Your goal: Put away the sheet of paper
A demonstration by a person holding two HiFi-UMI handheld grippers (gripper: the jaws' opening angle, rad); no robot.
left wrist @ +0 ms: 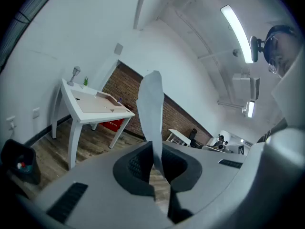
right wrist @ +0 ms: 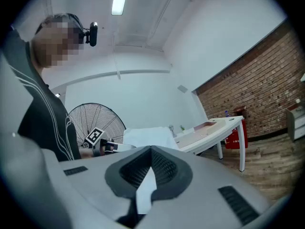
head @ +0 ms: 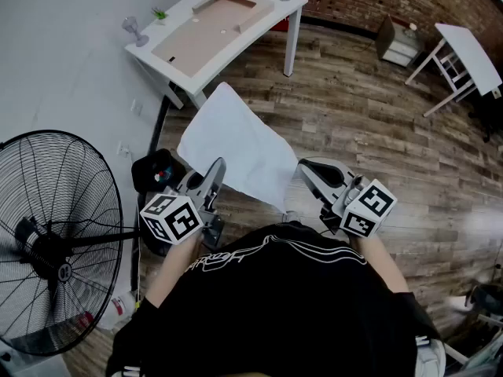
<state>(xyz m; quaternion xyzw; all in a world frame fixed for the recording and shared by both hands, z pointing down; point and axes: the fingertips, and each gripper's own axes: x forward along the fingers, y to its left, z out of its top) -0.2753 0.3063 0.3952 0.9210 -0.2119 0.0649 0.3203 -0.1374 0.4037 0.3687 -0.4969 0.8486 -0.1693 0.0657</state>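
A white sheet of paper hangs in the air over the wooden floor, held by its near edge between both grippers. My left gripper is shut on the sheet's near left corner. In the left gripper view the sheet of paper stands edge-on and rises out of the closed jaws of my left gripper. My right gripper is shut on the near right corner. In the right gripper view a strip of the sheet of paper shows pinched in my right gripper, with the rest spreading beyond.
A white desk with a brown inset panel stands ahead, beyond the sheet. A large black fan is at my left, with a black bin beside it. A small white table and a grey cabinet stand at the far right.
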